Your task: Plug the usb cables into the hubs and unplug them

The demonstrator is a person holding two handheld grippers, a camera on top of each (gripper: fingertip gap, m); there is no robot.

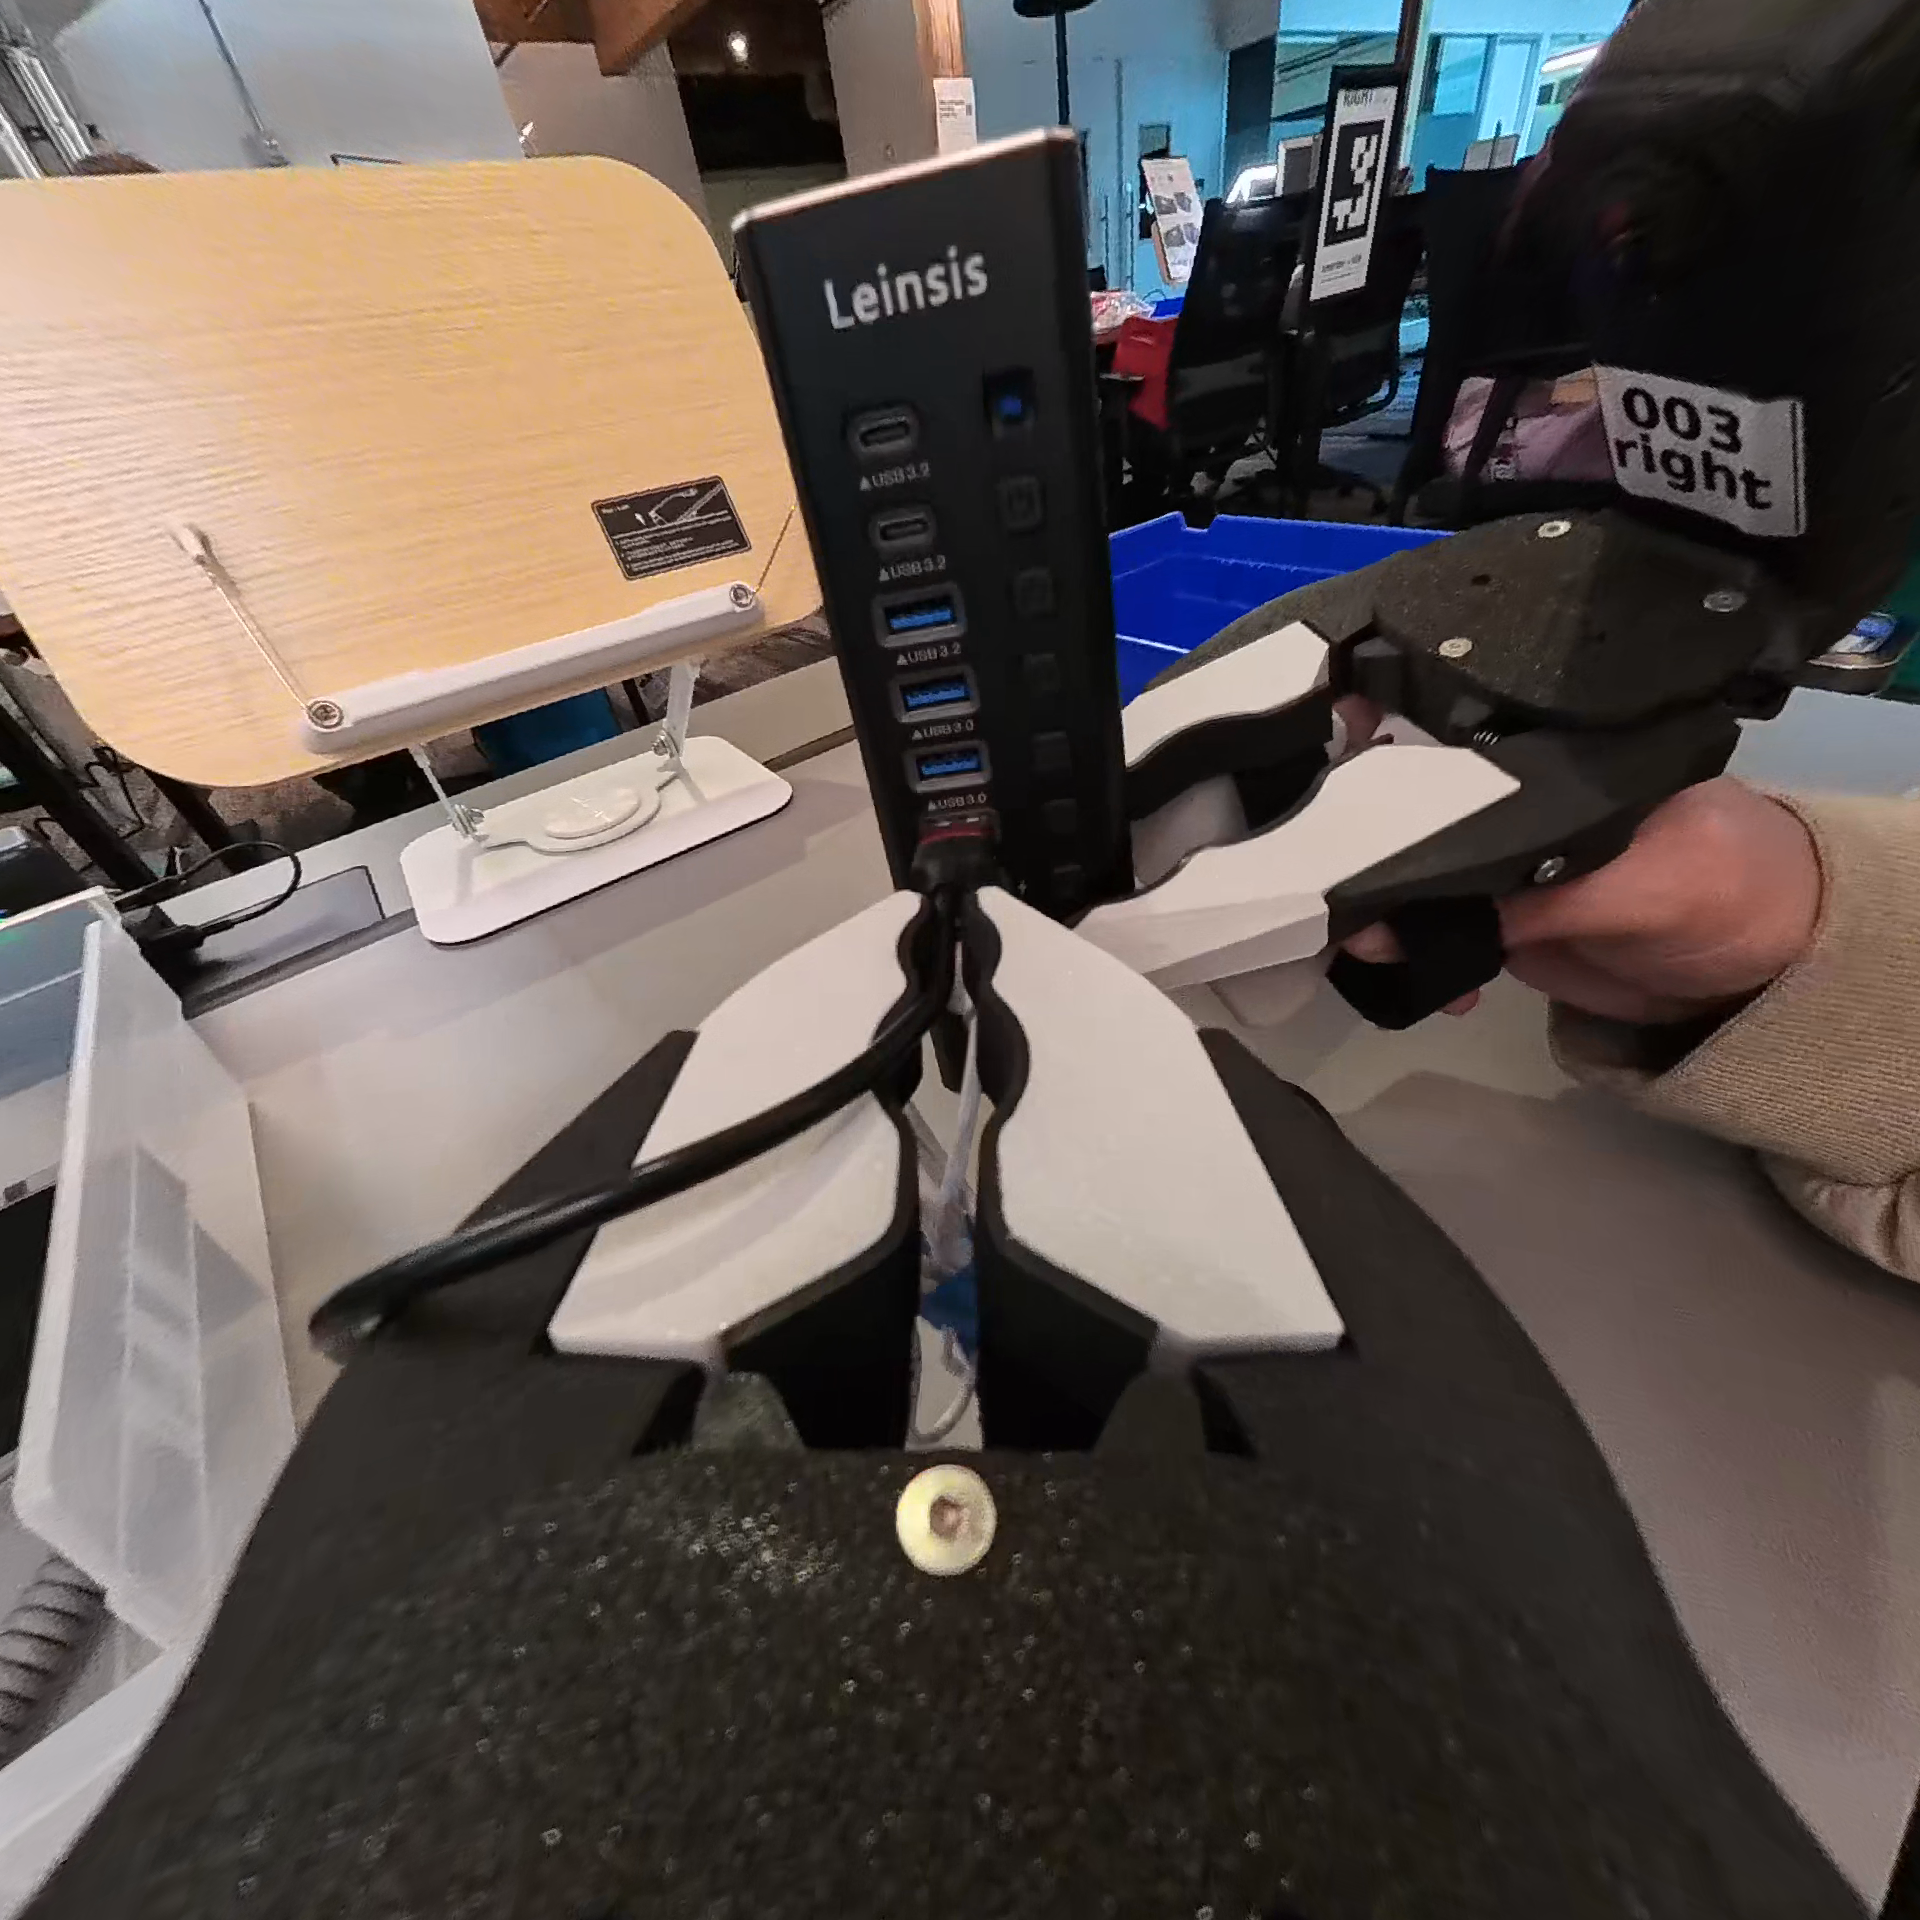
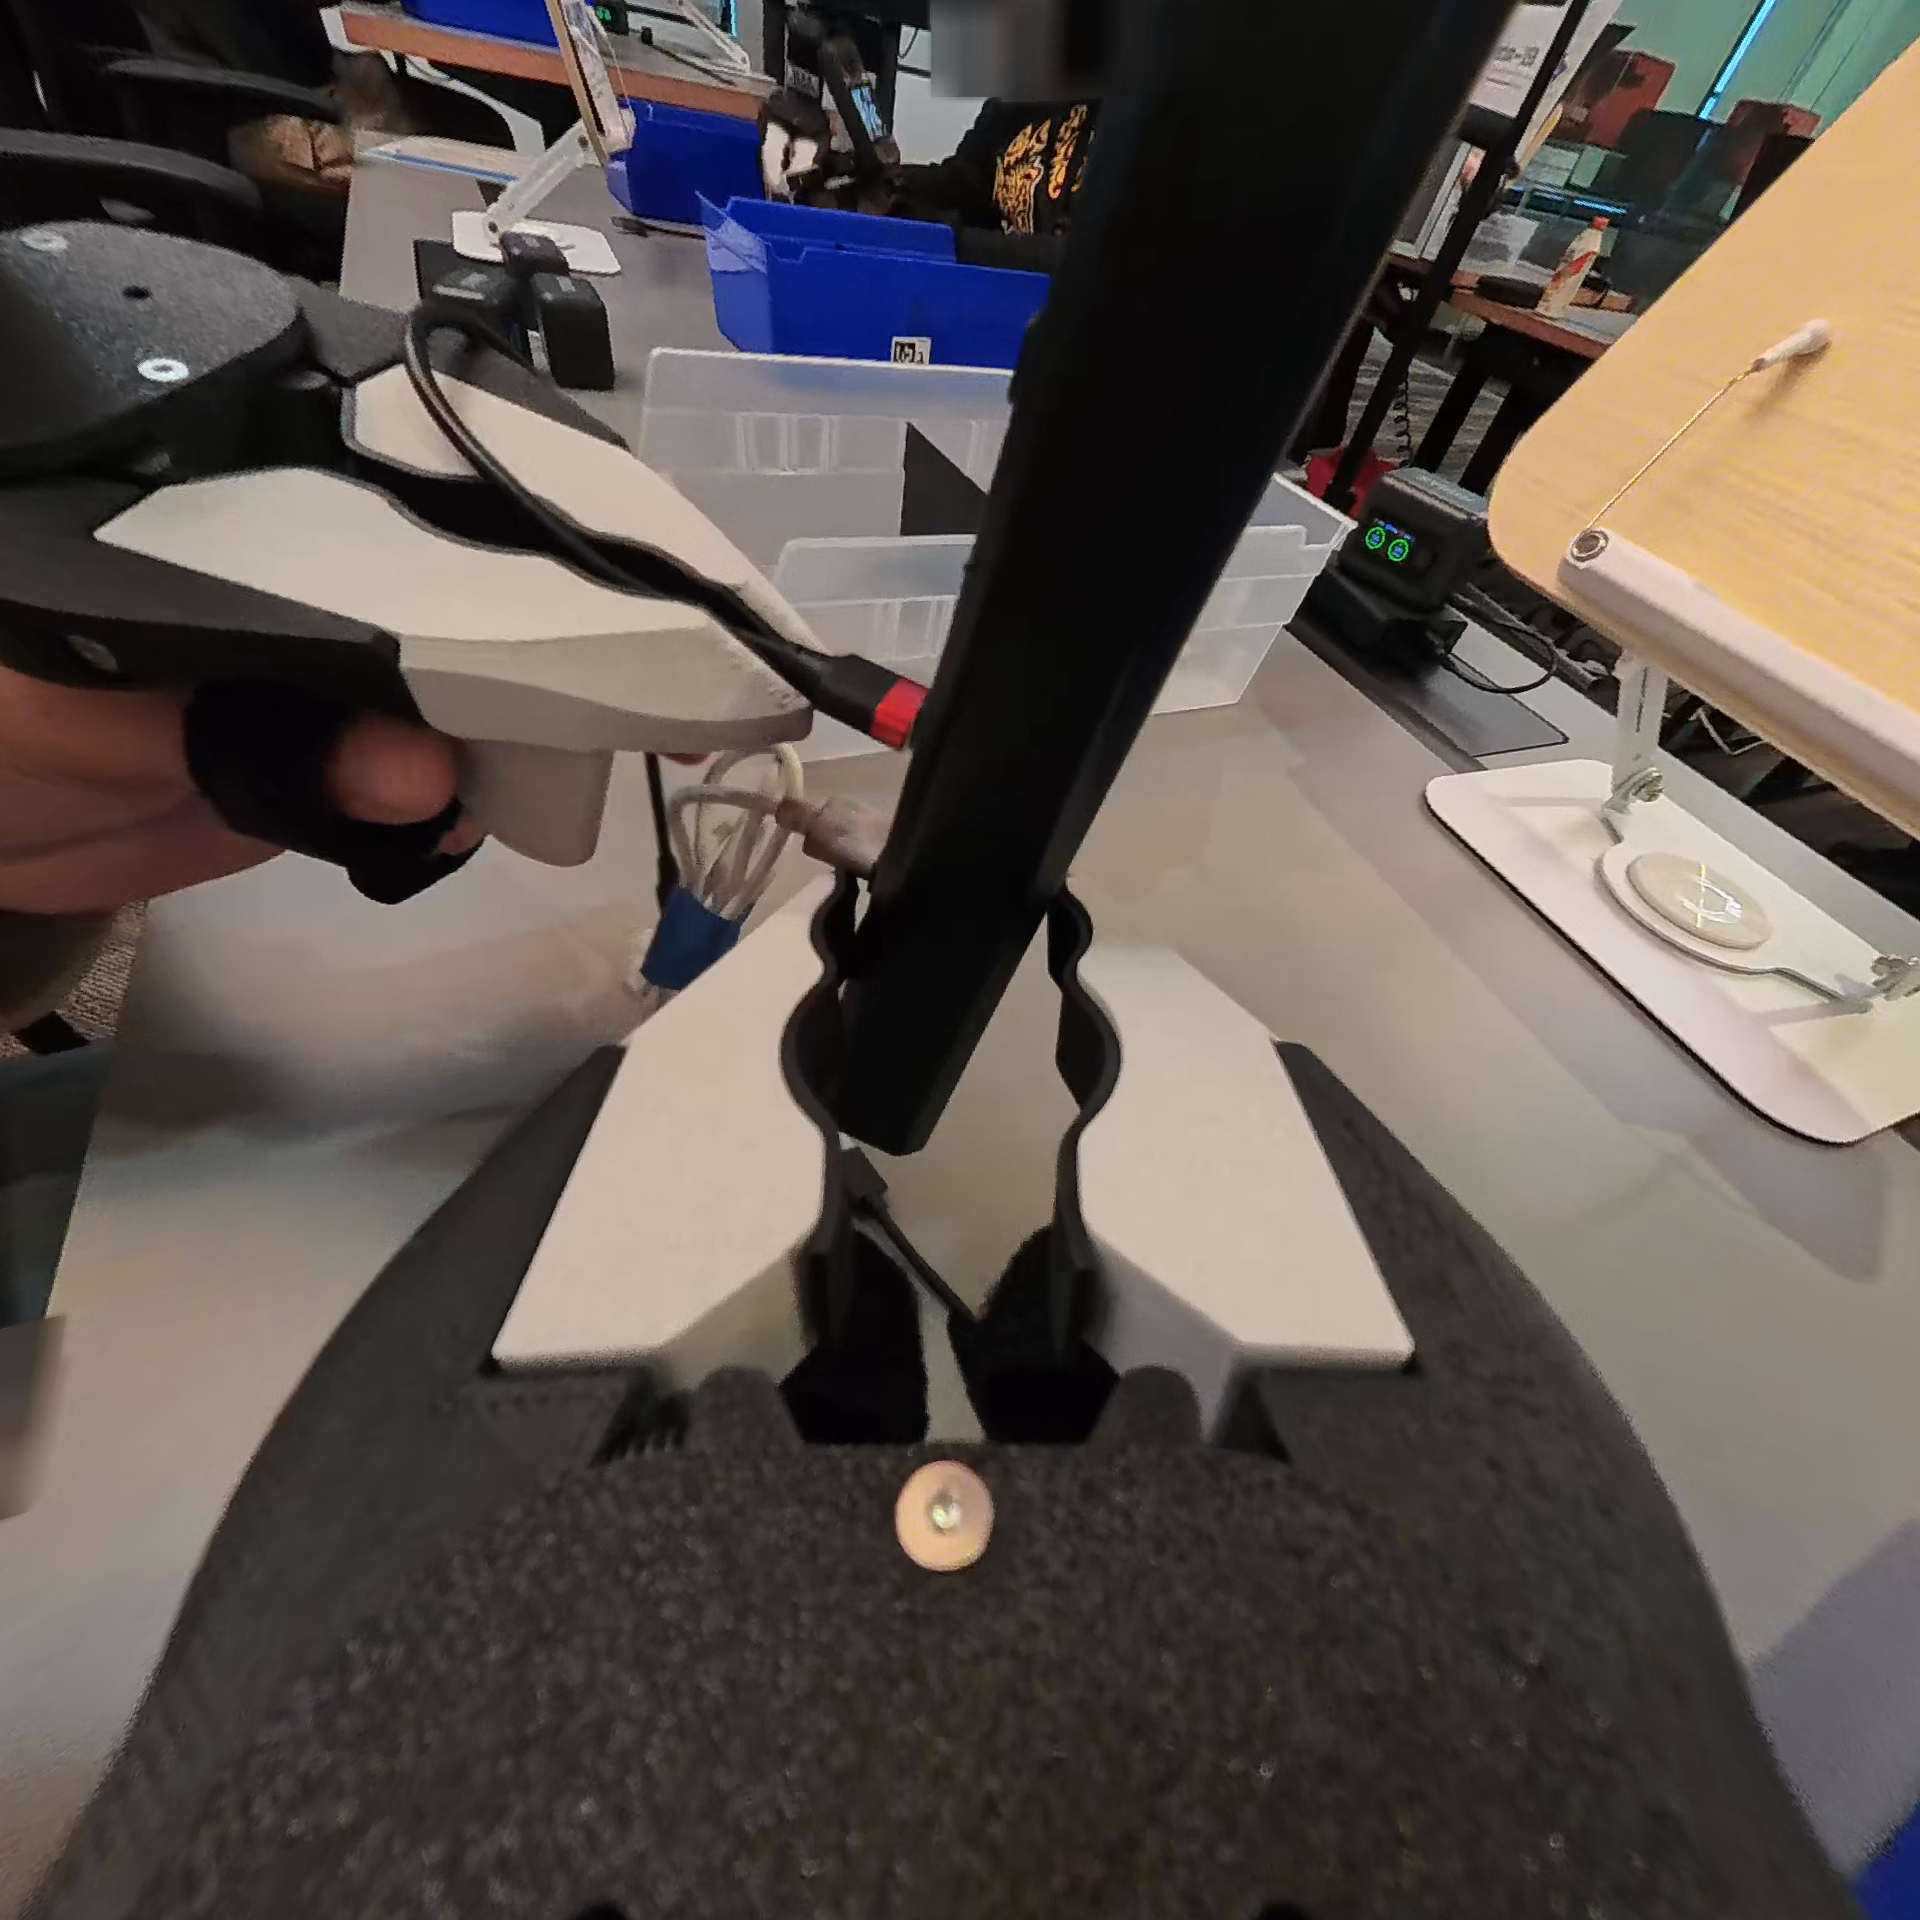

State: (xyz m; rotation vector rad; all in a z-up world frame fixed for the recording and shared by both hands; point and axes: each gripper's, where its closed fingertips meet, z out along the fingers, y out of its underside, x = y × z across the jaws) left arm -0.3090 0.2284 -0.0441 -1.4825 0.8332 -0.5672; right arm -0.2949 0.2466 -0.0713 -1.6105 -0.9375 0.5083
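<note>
left gripper (image 1: 961,914): your fingers are pinched on the black cable (image 1: 665,1164) right behind its red-tipped plug (image 1: 958,831); the plug sits at the lowest port on the hub's face
right gripper (image 2: 951,925): your fingers clamp the lower end of the hub (image 2: 1143,468) from the side; the hub stands upright, leaning slightly
hub (image 1: 935,499): black tower with a column of ports, most of them unused
white cable (image 2: 738,831): coiled, bound with blue tape, plugged in low on the hub, hanging above the bench (image 2: 1299,1039)
around: wooden book stand (image 1: 364,436) behind left; clear bin (image 1: 135,1299) at left; blue bin (image 1: 1226,582) behind right
</note>
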